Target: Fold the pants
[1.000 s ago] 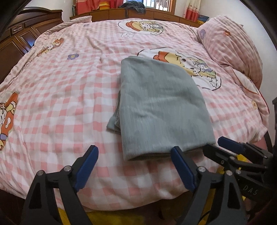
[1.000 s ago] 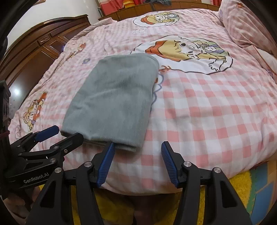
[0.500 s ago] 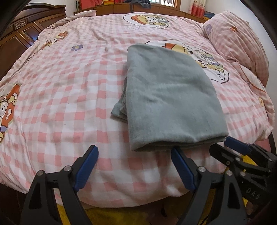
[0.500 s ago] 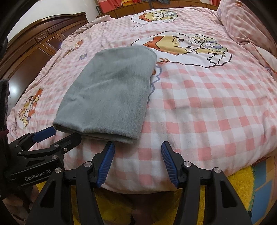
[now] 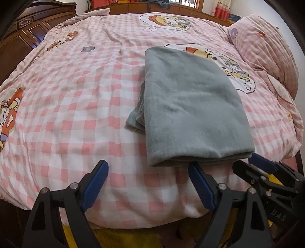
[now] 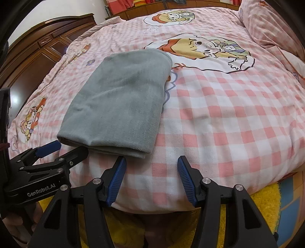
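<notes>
The grey pants (image 5: 190,106) lie folded into a flat rectangle on the pink checked bedspread (image 5: 76,106), with lower layers sticking out on their left side. They also show in the right wrist view (image 6: 122,103). My left gripper (image 5: 147,180) is open and empty, just short of the pants' near edge, its right finger close under the near fold. My right gripper (image 6: 151,172) is open and empty, near the pants' near right corner. Each gripper shows in the other's view, the right one (image 5: 255,167) and the left one (image 6: 63,150), both at the pants' near edge.
A pink checked pillow (image 5: 266,49) lies at the bed's far right. Dark wooden cabinets (image 6: 38,51) stand along the left side. A wooden headboard (image 5: 171,7) runs along the far end. A yellow rug (image 6: 257,209) lies on the floor by the near bed edge.
Both grippers have moved in closer to the pants' near edge. Both have stayed open and empty. The pants have not moved.
</notes>
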{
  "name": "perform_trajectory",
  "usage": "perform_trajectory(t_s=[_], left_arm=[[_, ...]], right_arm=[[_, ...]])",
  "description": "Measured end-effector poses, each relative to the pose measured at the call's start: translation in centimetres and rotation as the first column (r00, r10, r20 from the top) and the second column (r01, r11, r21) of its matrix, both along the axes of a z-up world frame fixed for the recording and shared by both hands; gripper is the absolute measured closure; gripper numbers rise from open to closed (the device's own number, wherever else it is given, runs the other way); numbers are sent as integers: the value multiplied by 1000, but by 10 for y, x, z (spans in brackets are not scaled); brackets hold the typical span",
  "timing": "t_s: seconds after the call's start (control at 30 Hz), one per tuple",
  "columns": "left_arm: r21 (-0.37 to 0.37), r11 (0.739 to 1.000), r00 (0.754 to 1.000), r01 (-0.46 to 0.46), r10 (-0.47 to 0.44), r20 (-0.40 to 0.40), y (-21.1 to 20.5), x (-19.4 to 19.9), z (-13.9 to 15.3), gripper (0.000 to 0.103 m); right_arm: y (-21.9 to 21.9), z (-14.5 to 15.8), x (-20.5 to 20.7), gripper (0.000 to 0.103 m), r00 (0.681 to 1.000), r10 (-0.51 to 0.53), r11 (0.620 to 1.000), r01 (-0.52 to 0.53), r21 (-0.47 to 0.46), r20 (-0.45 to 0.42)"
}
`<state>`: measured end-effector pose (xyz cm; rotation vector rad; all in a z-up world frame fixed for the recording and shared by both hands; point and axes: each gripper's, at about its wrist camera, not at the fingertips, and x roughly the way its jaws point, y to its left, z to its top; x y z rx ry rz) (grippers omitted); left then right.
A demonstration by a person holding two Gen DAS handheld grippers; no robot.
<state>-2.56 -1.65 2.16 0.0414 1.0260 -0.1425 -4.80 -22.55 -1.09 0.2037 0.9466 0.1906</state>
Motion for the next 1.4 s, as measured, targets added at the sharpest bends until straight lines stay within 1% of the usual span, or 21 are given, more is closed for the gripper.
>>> perform_trajectory(t_s=[0.37, 1.4], left_arm=[[10, 1000, 1000, -1, 1, 5, -2, 0, 0, 14], [5, 1000, 1000, 2, -2, -3, -2, 0, -4, 14]], right_arm=[[0, 0, 0, 46, 1000, 1, 1000, -1, 0, 0], [-3, -1, 2, 46, 1000, 6, 1000, -6, -2, -1]])
